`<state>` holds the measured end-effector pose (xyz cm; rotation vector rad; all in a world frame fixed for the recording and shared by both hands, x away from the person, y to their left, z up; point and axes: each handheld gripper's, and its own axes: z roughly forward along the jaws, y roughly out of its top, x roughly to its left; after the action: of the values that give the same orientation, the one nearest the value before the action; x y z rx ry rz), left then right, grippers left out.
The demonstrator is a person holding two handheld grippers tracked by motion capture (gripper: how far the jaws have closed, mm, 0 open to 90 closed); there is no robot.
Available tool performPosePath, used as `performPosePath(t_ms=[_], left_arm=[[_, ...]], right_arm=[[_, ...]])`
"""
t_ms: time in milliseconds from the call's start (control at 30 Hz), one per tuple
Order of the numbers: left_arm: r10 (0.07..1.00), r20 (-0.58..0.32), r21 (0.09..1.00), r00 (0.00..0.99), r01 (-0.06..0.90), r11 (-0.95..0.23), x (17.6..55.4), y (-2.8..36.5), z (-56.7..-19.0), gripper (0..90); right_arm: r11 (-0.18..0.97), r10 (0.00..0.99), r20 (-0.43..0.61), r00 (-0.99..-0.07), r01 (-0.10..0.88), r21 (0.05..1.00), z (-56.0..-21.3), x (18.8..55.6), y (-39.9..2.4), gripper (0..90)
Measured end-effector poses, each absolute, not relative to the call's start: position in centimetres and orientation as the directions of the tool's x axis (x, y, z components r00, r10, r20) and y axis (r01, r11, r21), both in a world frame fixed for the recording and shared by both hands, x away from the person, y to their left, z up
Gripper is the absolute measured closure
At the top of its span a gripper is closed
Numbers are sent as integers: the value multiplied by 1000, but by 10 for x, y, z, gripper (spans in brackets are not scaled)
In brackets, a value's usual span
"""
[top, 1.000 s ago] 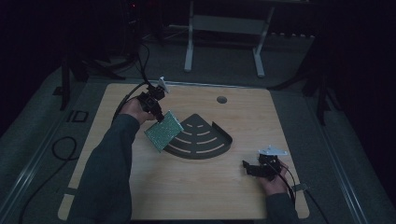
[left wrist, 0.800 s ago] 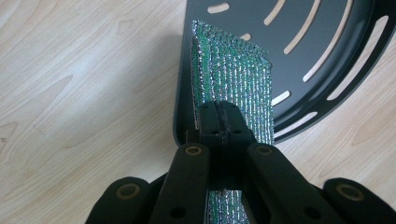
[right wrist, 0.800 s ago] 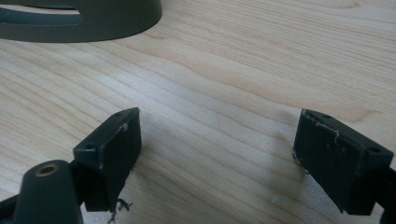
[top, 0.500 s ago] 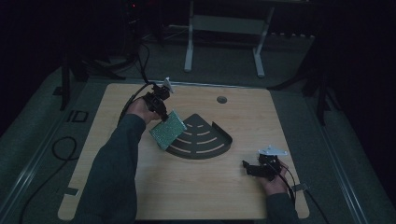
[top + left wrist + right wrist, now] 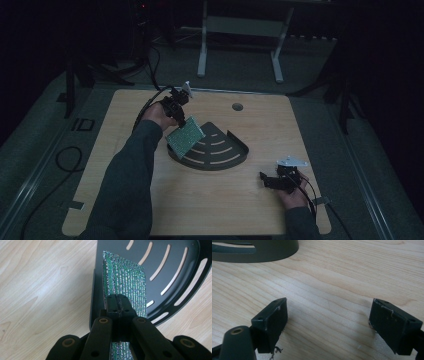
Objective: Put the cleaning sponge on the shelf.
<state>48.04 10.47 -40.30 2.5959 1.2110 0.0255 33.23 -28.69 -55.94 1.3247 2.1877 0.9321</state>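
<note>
My left gripper [image 5: 117,306] is clamped on the near edge of a green glittery sponge pad [image 5: 127,285]; jaws pinched tight, only a narrow strip caught. In the high view the pad [image 5: 185,136] hangs tilted over the left straight side of the dark slotted corner tray [image 5: 220,152], its lower end over the tray floor; whether it touches the floor I cannot tell.

Risks as I read them:
- Grip is at the very margin. The pad looks soft, so a quick turn of my wrist could let it fold or slip out and fall outside the tray onto the wooden table [image 5: 240,205].
- Its edge may catch the tray's upright side wall [image 5: 93,295] and shove the unweighted tray.

My right gripper [image 5: 328,322] rests low on the table near the right corner, jaws spread wide, nothing between them, well apart from the tray, too far off to steady it if it skids.
</note>
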Motion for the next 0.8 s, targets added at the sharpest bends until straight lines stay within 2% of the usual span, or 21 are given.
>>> performPosePath(t_ms=[500,800], left_arm=[[744,-54,278,666,726,-629,483,94,-410,900],[743,-33,261,669,723,-640,487,87,-420,900]], right_arm=[[322,888,-7,-460,610,724,-559,332,-287,147],[322,888,-7,-460,610,724,-559,332,-287,147]])
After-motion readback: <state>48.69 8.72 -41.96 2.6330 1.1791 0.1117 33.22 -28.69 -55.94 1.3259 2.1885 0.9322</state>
